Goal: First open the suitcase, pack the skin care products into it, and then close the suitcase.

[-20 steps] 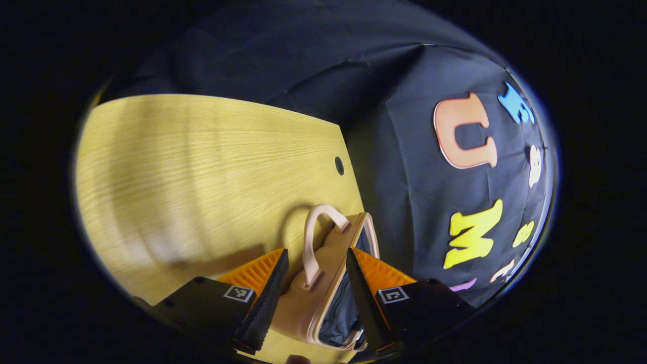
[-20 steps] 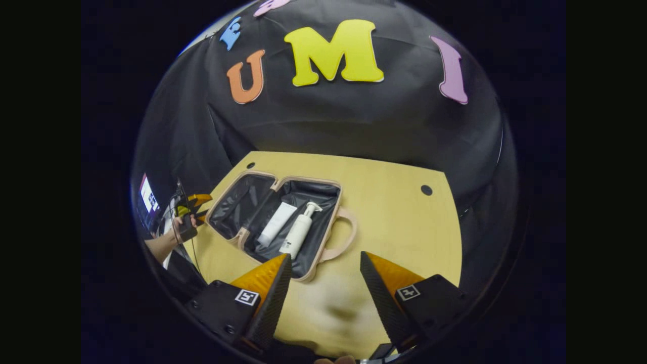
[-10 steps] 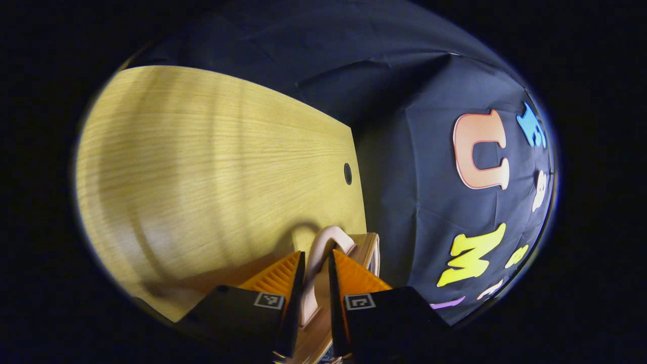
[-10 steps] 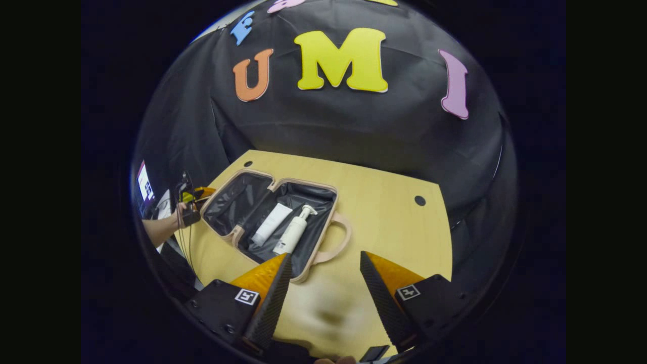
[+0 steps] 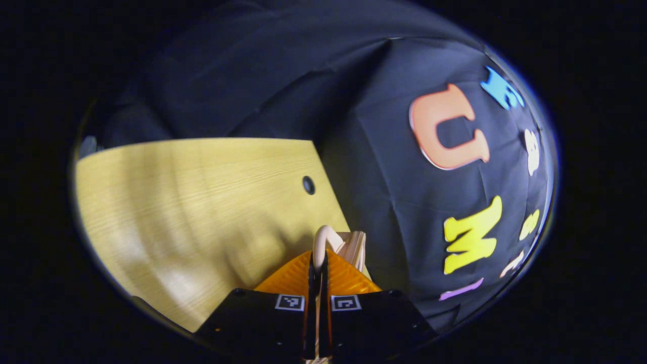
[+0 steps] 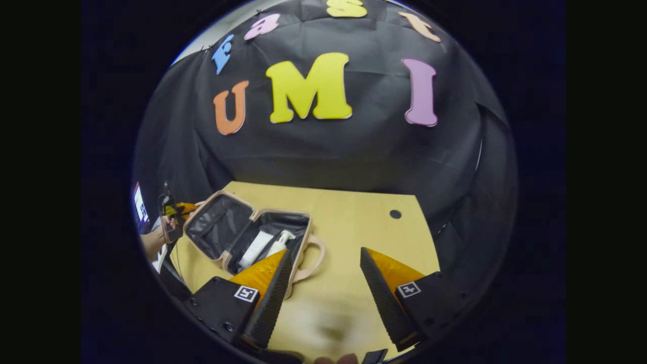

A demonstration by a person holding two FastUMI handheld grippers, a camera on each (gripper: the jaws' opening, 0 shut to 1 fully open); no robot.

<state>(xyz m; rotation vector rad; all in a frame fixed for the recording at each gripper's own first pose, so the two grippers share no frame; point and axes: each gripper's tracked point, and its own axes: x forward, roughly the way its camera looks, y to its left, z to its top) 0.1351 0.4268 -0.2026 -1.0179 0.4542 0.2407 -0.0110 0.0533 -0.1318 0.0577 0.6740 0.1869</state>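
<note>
Fingers of the left gripper [image 5: 319,273] are pressed together on the pale handle [image 5: 322,241] of the suitcase lid, the loop of the handle rising just past their tips in the left gripper view. Beyond the tips lies the bare wooden table [image 5: 192,202] with a small dark hole [image 5: 308,185] near its far edge.

Over in the right gripper view, the right gripper [image 6: 323,280] hovers above the table with its fingers wide apart and nothing between them. Ahead and to the left of its left finger sits the suitcase [image 6: 242,235], open, its lid tilted up at the far left (the dark lining shows in both halves). In the near half lie a white tube [image 6: 255,248] and a white pump bottle [image 6: 280,242], side by side, the bottle partly hidden behind the left finger. A second handle [image 6: 311,258] on the near half of the case pokes out just beside that finger's tip. At the lid's far edge a person's hand [image 6: 164,235] holds the left gripper against it.
</note>
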